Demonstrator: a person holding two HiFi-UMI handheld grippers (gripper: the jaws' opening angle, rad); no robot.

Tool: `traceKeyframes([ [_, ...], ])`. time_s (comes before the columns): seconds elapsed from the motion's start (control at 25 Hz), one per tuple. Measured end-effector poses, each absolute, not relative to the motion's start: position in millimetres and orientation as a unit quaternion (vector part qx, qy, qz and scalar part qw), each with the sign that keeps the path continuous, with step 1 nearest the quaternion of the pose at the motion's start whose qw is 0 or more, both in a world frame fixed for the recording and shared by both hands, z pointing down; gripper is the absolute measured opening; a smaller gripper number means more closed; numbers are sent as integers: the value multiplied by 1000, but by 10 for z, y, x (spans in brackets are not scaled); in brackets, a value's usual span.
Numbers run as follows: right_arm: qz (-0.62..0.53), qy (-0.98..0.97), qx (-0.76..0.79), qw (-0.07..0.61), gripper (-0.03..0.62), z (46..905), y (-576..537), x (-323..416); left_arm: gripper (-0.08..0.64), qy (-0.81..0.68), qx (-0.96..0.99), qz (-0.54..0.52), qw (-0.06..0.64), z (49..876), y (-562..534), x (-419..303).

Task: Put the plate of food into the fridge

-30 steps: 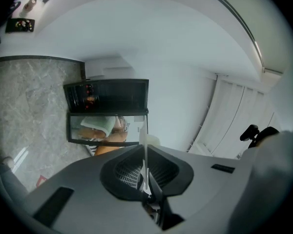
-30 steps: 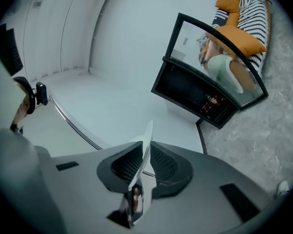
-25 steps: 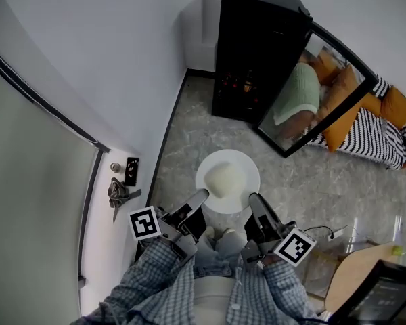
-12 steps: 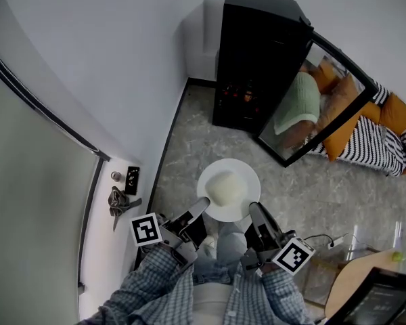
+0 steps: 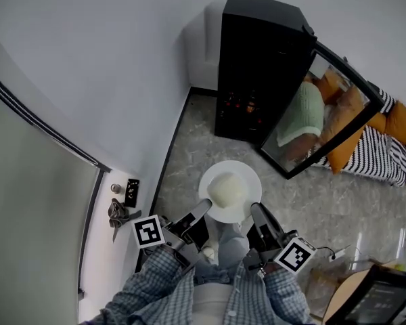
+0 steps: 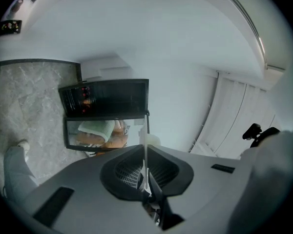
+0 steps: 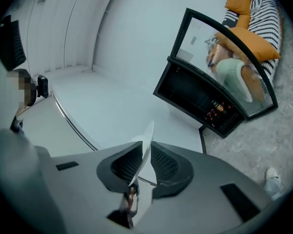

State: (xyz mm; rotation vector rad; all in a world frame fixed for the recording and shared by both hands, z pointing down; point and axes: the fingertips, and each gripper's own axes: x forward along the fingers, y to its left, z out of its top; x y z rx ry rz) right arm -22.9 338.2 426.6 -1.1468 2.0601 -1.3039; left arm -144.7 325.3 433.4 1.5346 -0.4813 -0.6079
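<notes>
Plate (image 5: 247, 172) with food (image 5: 227, 189) carried closer to fridge (image 5: 257, 59); door (image 5: 328, 110) stood open. Left gripper (image 5: 202, 206) and right gripper (image 5: 256, 211) clenched on opposite rims. Insertion not yet done.

The head camera looks steeply down from high up, a little way back from the fridge (image 5: 257, 59). The left gripper (image 6: 143, 147) camera sits low, right behind its jaws, and faces the fridge, which shows tipped over there. The right gripper (image 7: 146, 144) camera does the same. All three views share the fridge, its open door (image 5: 321, 107) and the plate (image 5: 250, 178).
</notes>
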Motion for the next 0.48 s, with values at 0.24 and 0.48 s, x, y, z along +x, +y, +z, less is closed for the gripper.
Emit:
traceKeyframes([
  [0.24, -479, 748, -404, 222, 55, 4240, 2998, -45, 23, -225, 673, -269, 651, 4317, 2901, -1275],
  [0.48, -482, 752, -393, 215, 55, 4223, 2573, 170, 23, -235, 666, -284, 649, 4283, 2518, -1062],
])
